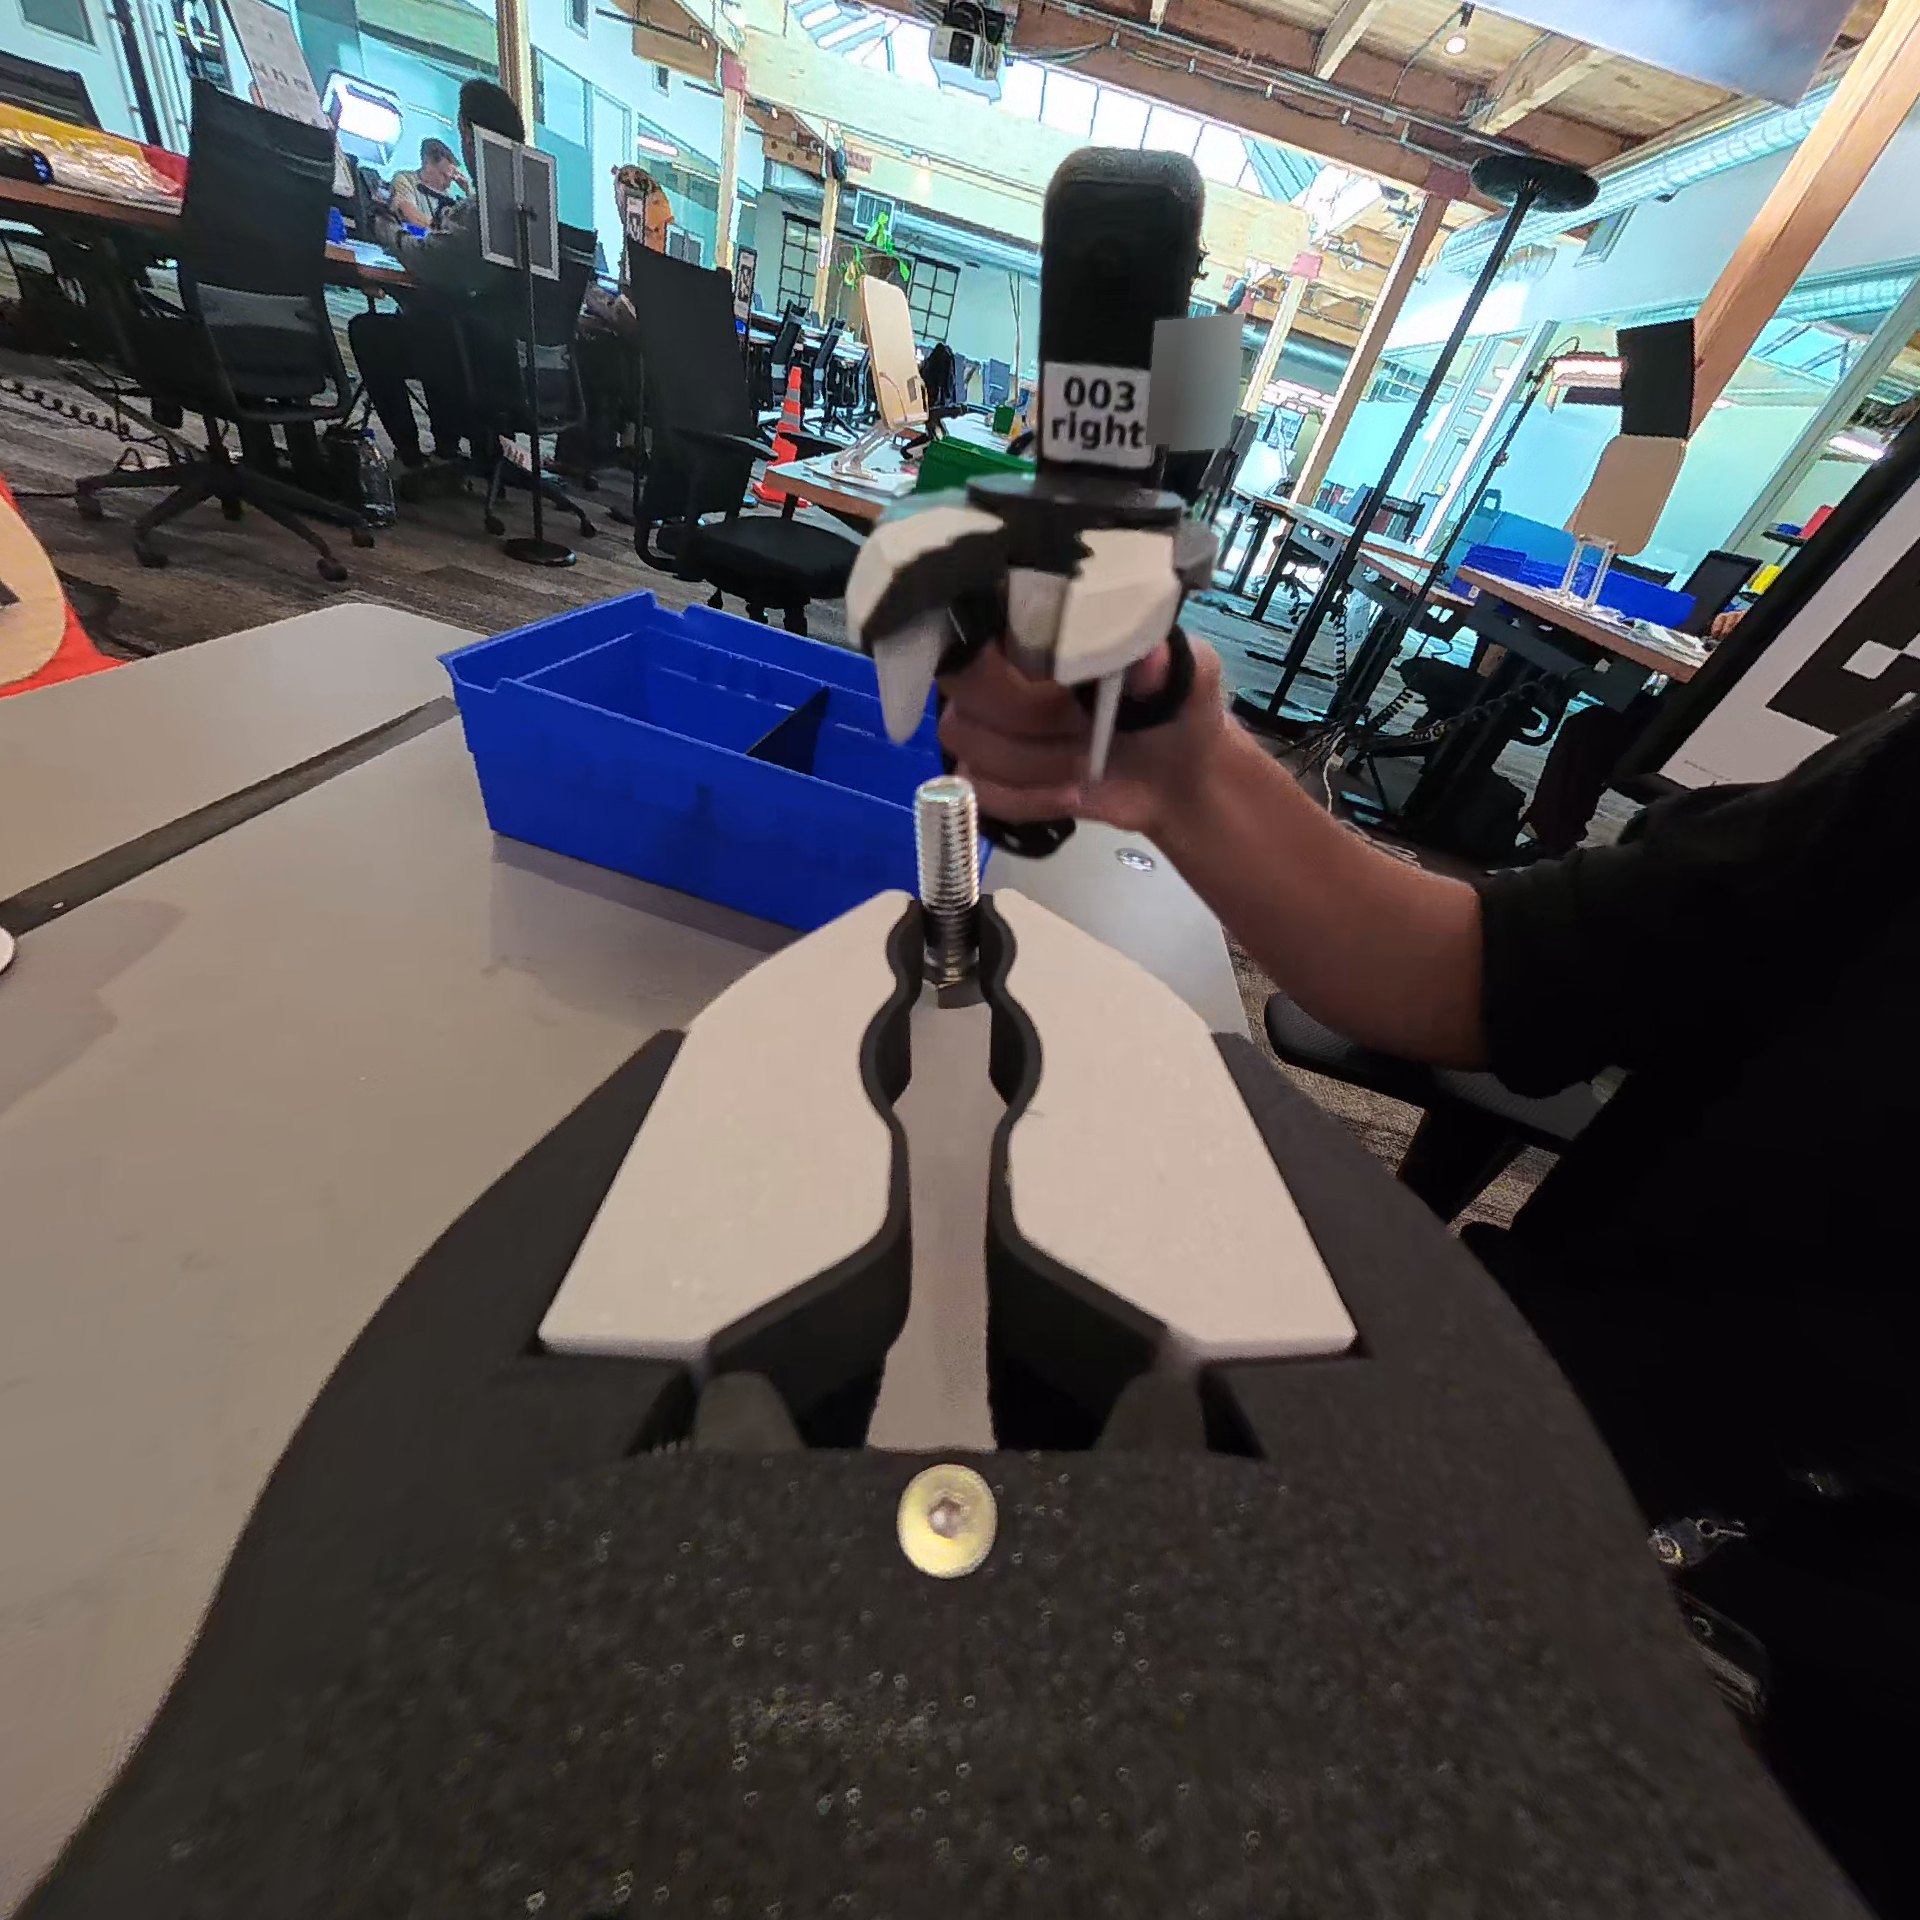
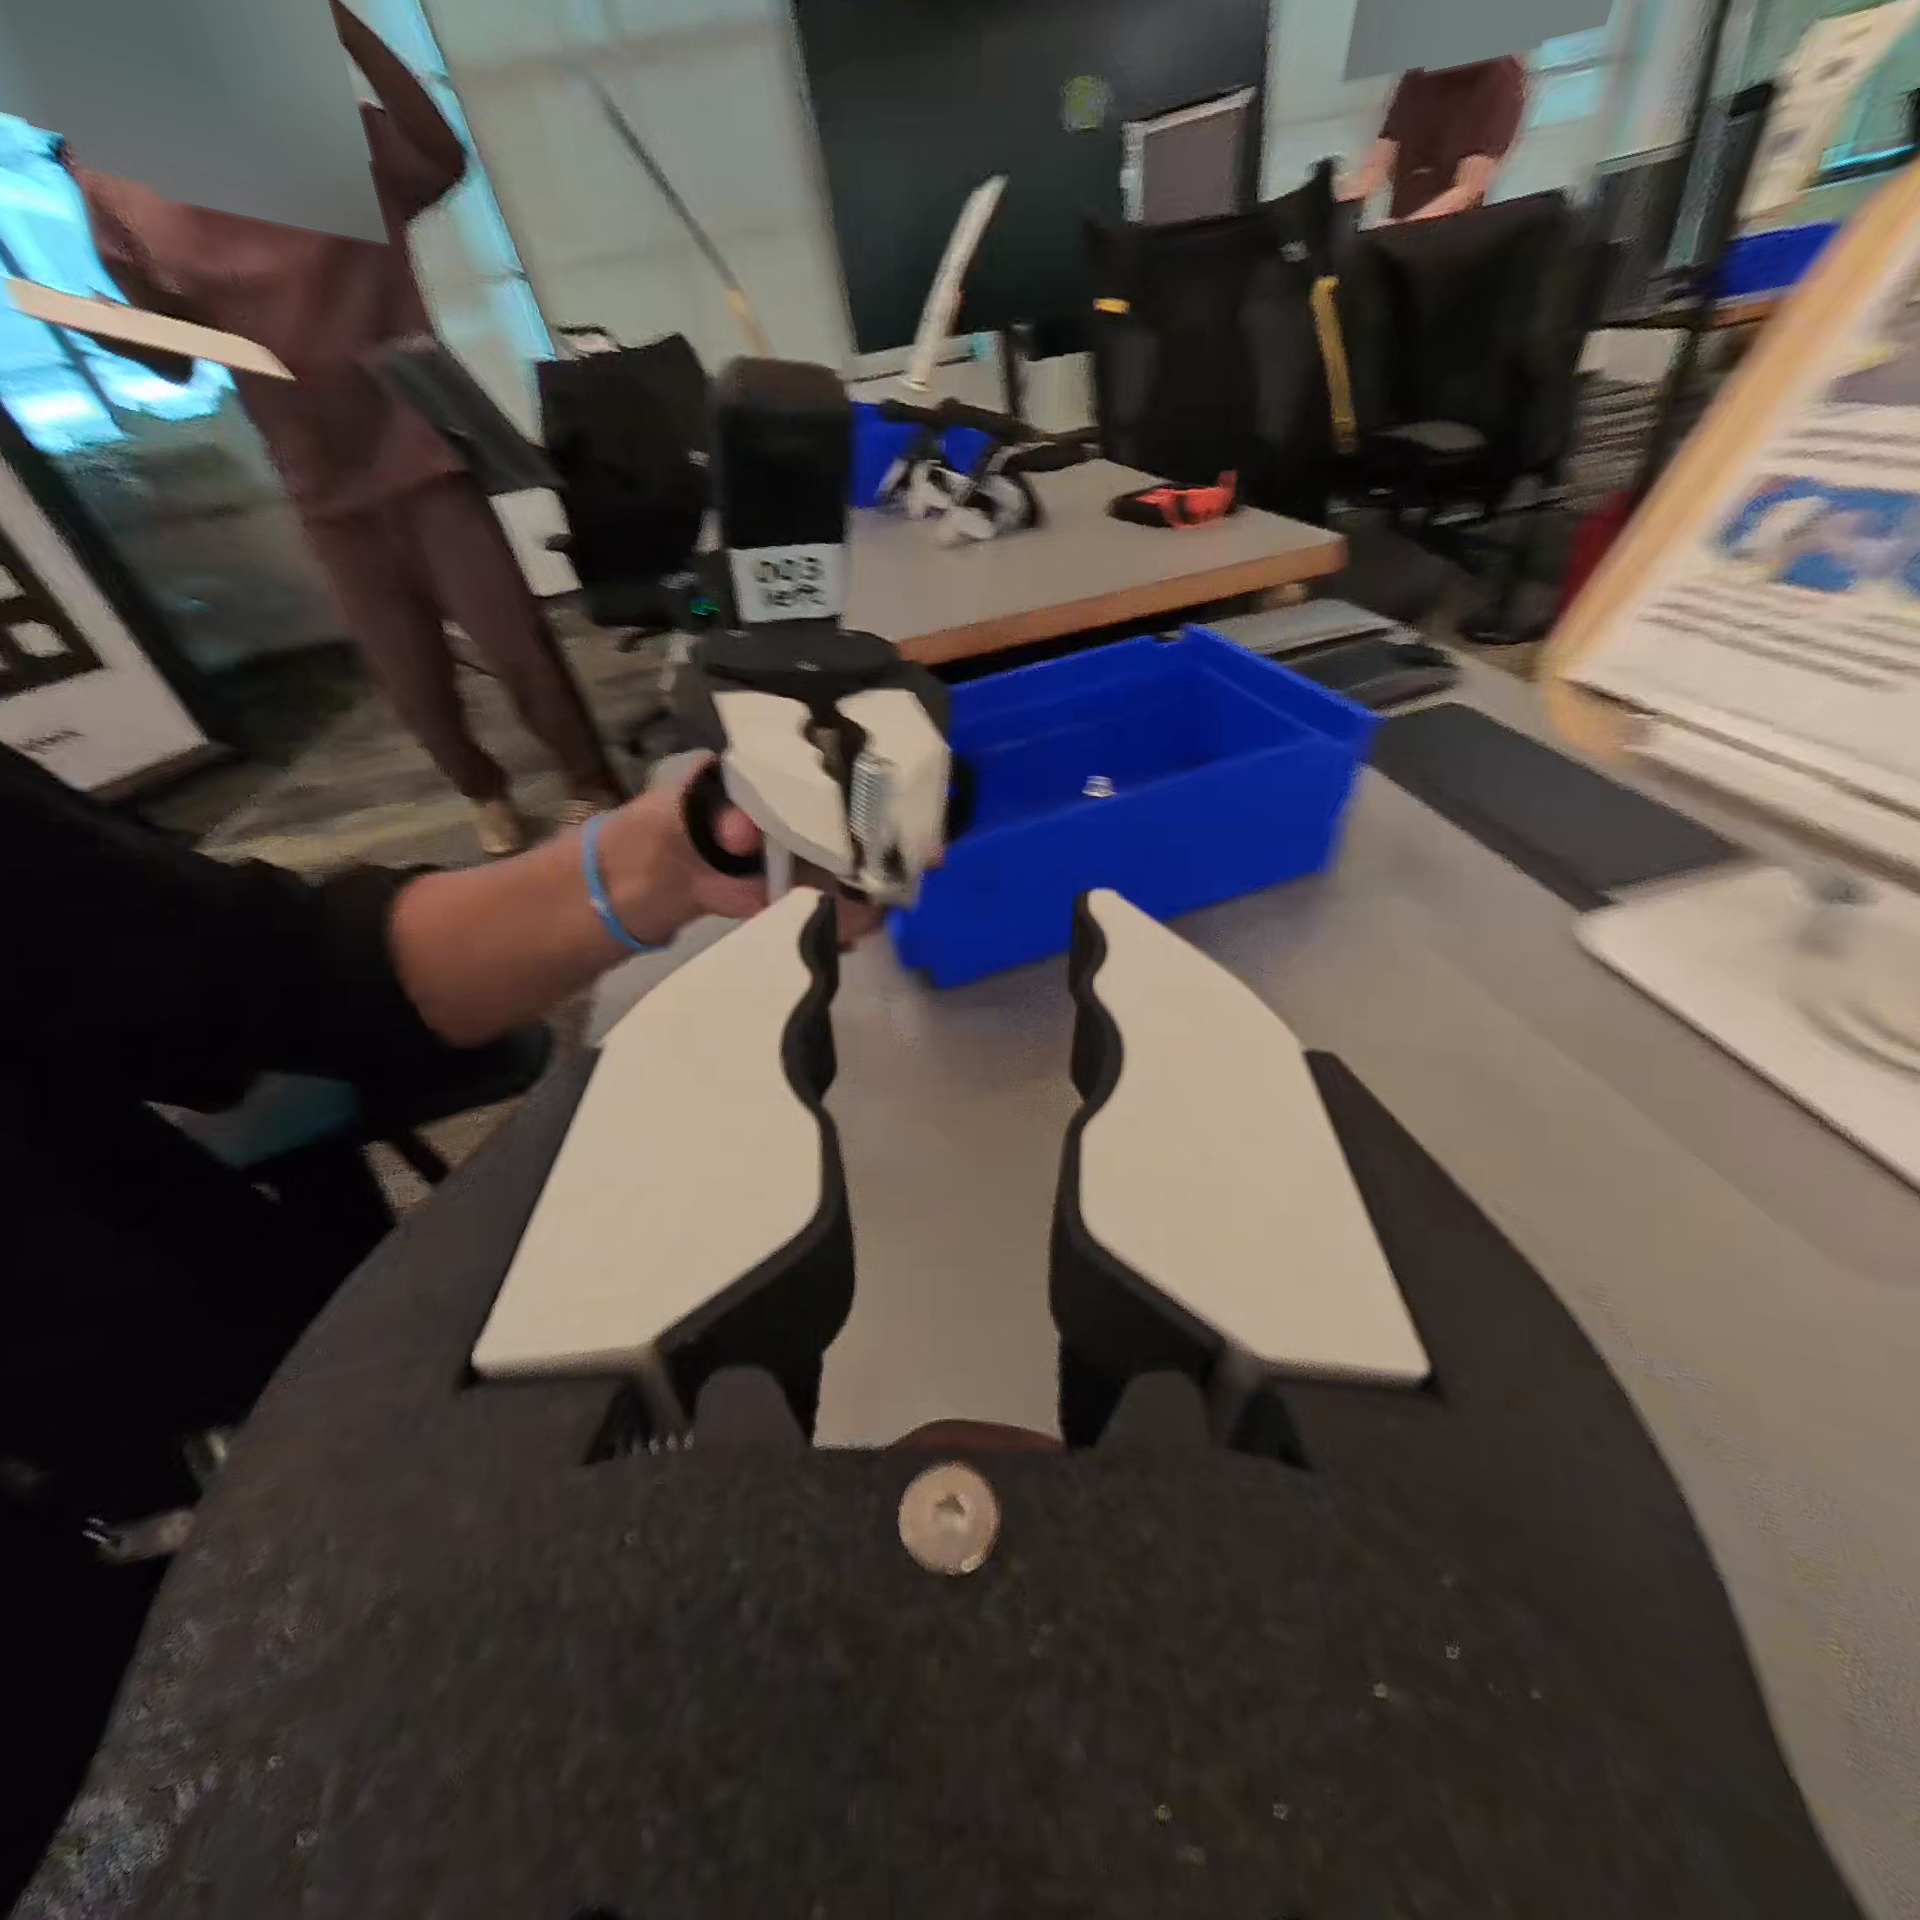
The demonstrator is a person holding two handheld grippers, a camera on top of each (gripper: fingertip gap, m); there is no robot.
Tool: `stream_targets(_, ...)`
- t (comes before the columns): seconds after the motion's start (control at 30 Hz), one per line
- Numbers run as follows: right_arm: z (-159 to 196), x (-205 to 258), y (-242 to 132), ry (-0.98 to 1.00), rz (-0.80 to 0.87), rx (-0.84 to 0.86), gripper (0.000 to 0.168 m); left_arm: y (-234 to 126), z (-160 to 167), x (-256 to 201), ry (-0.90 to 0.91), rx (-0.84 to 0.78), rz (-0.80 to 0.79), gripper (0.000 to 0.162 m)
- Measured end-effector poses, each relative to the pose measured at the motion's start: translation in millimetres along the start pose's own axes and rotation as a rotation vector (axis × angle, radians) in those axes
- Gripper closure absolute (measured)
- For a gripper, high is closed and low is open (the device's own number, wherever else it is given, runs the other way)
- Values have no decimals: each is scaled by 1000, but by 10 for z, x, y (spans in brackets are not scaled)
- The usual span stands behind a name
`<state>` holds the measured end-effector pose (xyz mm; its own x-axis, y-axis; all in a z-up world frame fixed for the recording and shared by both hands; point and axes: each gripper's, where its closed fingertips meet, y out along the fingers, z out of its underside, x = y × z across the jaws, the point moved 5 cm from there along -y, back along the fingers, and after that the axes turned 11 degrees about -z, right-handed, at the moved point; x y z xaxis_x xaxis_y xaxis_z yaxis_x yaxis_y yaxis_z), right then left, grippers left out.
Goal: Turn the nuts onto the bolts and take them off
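1. Left gripper (image 1: 945, 940): your tongs are clamped on the bolt (image 1: 945, 847) at its lower end. The threaded shaft stands upright at 12 o'clock in the left wrist view, and no nut shows on it.
2. Table (image 1: 312, 1039): the grey top lies under both tools. The left gripper hangs over its near edge.
3. Bin (image 1: 665, 748): the blue tray sits on the table at 11 o'clock from the bolt, behind it, with a dark divider inside.
4. Nut (image 2: 1099, 784): a small pale piece lies on the bin floor at 1 o'clock in the right wrist view. It is blurred, so calling it the nut is a judgement.
5. Right gripper (image 2: 951, 940): your tongs stand apart with nothing between them. In the left wrist view it is held above and just behind the bolt tip, fingers pointing down.
6. Right hand (image 1: 1081, 748): it grips the tool's handle, at 1 o'clock from the bolt.
7. Step in hand, as a judgement: the bolt is presented bare, so either a nut has come off or none has been fetched.
8. Next move, as a judgement: reach the right tongs into the bin, pinch the nut by its flats, bring it square over the bolt tip, and turn. Keep the bolt steady and upright, as a tilted start would cross the threads.
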<state>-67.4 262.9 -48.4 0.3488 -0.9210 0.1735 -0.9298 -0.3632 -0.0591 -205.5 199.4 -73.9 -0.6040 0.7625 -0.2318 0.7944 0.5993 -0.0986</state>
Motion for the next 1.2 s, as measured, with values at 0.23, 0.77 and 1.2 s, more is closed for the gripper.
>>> stream_targets(0.23, 177, 89, 605, 129, -164, -82, 134, 48, 67, -44, 3, 28, 16, 153)
stream_targets(0.77, 153, 51, 491, 87, -91, -23, 159, 78, 100, -150, -51, -34, -18, 125)
stream_targets(1.2, -389, -1288, -1797, -7, 784, 354, 159, -308, 919, -87, -162, -79, -453, 100)
